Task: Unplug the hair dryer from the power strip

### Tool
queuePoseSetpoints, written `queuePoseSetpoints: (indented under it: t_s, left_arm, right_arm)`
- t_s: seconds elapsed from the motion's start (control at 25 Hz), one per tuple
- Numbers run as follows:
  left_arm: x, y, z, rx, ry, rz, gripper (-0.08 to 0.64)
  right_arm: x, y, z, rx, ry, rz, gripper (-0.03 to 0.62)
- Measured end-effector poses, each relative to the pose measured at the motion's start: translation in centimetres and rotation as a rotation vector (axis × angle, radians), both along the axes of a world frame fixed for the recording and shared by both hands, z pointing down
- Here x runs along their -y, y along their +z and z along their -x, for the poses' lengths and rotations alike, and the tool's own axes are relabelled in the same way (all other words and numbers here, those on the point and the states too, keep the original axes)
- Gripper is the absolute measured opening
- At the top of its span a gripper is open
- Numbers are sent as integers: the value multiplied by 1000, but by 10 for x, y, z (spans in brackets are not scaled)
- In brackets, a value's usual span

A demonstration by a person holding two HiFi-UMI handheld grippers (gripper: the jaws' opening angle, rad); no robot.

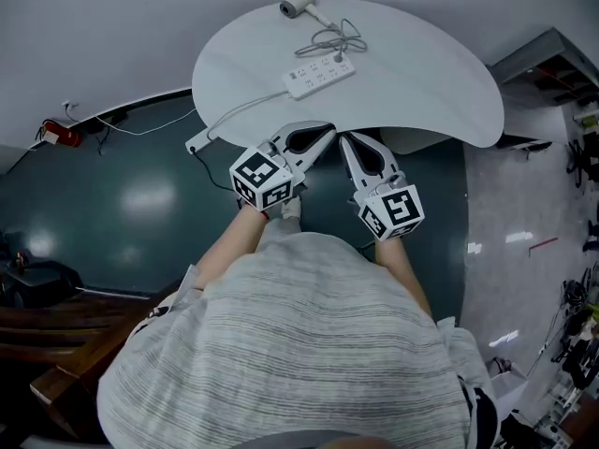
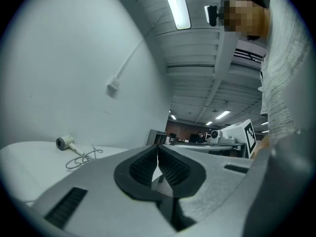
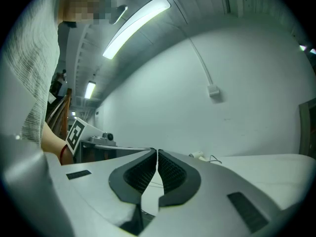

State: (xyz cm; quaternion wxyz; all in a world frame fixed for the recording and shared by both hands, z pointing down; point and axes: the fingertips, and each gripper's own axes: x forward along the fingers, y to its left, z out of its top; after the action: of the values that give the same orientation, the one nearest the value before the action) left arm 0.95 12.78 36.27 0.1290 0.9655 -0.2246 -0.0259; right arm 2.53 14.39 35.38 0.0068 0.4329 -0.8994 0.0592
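seen from above, a person in a grey striped shirt (image 1: 309, 344) stands at the near edge of a white, rounded bench (image 1: 421, 73), holding a pair of tongs in each hand. at far left, a small red object (image 1: 58, 134) lies on the dark green floor (image 1: 122, 195) by the wall. a white cable (image 1: 234, 115) runs from the bench's left edge up to the power strip (image 1: 320, 76), which lies slanted near the middle of the bench.

the left tongs (image 1: 328, 131) point level toward the bench with their tips at its near edge. in the left gripper view the left tongs (image 2: 158, 146) are closed, ribbed pads tip to tip, holding nothing.

the hair dryer (image 1: 298, 4) lies at the far edge of the bench, beyond the power strip and well apart from both tongs. its grey cord (image 1: 332, 37) loops loosely between the two and reaches the strip near its right end. the left gripper view shows the hair dryer (image 2: 65, 142) far off at left.

just right of the left pair, the right tongs (image 1: 346, 140) also point at the bench edge. in the right gripper view the right tongs (image 3: 157, 151) are closed too, tips together and empty, with the hair dryer (image 3: 197, 155) small beyond them.
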Motion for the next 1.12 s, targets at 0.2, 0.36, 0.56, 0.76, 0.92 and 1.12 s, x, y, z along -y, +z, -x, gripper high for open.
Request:
queuePoseSetpoints:
  t_s: [0.2,0.36,0.56,0.76,0.92,1.12]
  left_arm:
    - [37,0,11,8,32,-1,11]
    - [61,2,18,12,38,-1,11]
    - [75,8,17,16,41,5,11]
    - [100,20,10,33,17,27,11]
    - [129,25,1,53,-16,37,11]
    - [165,38,-15,76,-56,55,11]
  right_arm:
    - [41,1,8,0,35,9,28]
    - [64,0,16,-12,39,10,28]
    - [83,8,13,-24,34,33,28]
    - [112,20,3,-42,13,54,28]
    - [141,31,-10,-57,-27,76,28]
    - [178,44,-26,-63,-76,105,28]
